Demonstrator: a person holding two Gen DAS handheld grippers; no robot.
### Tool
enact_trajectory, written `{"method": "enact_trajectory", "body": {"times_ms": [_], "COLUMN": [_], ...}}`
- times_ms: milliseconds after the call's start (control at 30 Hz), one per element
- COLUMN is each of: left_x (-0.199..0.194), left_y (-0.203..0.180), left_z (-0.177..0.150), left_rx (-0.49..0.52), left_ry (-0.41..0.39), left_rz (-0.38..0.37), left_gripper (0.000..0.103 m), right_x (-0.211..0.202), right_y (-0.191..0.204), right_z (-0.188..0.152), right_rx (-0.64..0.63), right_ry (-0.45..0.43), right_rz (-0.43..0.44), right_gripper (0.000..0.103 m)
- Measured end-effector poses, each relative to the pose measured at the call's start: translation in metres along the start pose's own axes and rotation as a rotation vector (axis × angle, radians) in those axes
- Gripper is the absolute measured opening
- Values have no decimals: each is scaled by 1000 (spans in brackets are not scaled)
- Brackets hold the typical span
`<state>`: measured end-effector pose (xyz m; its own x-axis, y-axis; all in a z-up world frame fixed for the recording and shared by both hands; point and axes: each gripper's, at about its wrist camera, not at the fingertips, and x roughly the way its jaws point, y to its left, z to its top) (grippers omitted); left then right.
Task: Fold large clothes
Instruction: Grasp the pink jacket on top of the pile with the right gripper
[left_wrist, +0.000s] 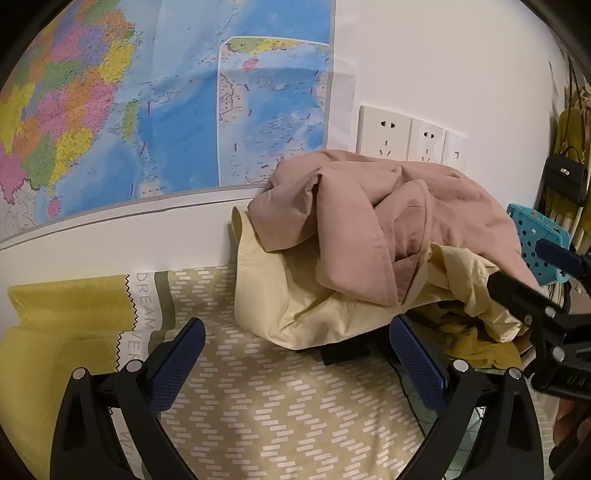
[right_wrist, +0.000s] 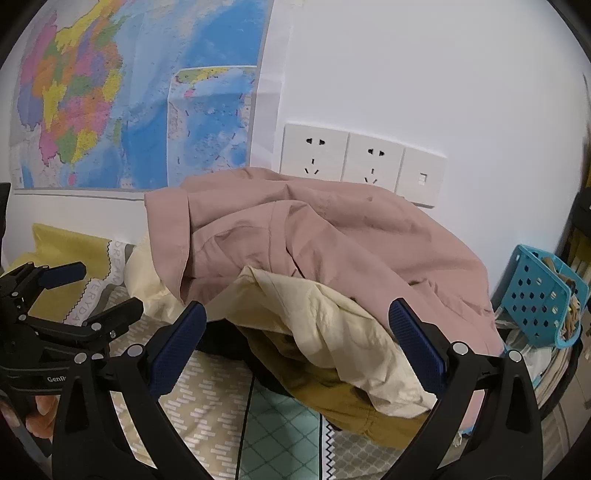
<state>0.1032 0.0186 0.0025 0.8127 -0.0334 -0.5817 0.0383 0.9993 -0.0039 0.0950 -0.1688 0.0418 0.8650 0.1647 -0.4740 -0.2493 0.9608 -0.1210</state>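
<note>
A: How many garments in the heap?
B: Three: a pink garment (right_wrist: 332, 236) on top, a cream one (right_wrist: 332, 325) under it, a mustard one (right_wrist: 332, 402) lowest, piled on the bed (left_wrist: 277, 406) by the wall.
A: Grippers?
B: Left gripper (left_wrist: 295, 354) and right gripper (right_wrist: 299, 339) both spread wide, empty. Only the right view shows the fingers (right_wrist: 40, 413) of the hand holding the left one.

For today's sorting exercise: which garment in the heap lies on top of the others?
The pink garment lies on top. The cream one sticks out beneath it, and the mustard one sits lowest, at the front edge.
</note>
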Motion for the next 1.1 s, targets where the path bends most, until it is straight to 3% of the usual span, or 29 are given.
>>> {"method": "enact_trajectory", "body": {"times_ms": [133,333,433,533,567,600,667,700,867,967,1100], "left_x": [6,12,16,19,21,23,27,29,29,29,27], "left_y": [8,27,39,47,48,51,57,59,71,75,66], "left_z": [1,0,-1,-3,-3,-4,-4,-3,8,22,41], "left_rx": [-14,-41,-61,-65,-71,-74,-84,-87,-83,-46,38], "left_ry": [6,15,27,33,35,39,44,42,-17,-66,-155], "left_rz": [22,64,82,97,99,105,106,110,150,162,101], "left_gripper": [97,97,97,97,97,97,97,97,97,97,97], "right_x": [18,75,109,130,131,131,126,120,63,20,-28], "right_y": [5,26,36,41,39,38,32,30,-3,-42,-88], "right_z": [14,39,43,43,44,47,51,53,72,96,117], "right_rx": [-34,-200,-295,-338,-331,-320,-284,-280,-226,-109,9], "right_ry": [2,45,102,107,95,94,113,110,3,-97,-204], "right_rz": [34,43,112,124,121,147,212,218,219,189,173], "right_gripper": [98,98,98,98,91,64,36,27,16,14,14]}}
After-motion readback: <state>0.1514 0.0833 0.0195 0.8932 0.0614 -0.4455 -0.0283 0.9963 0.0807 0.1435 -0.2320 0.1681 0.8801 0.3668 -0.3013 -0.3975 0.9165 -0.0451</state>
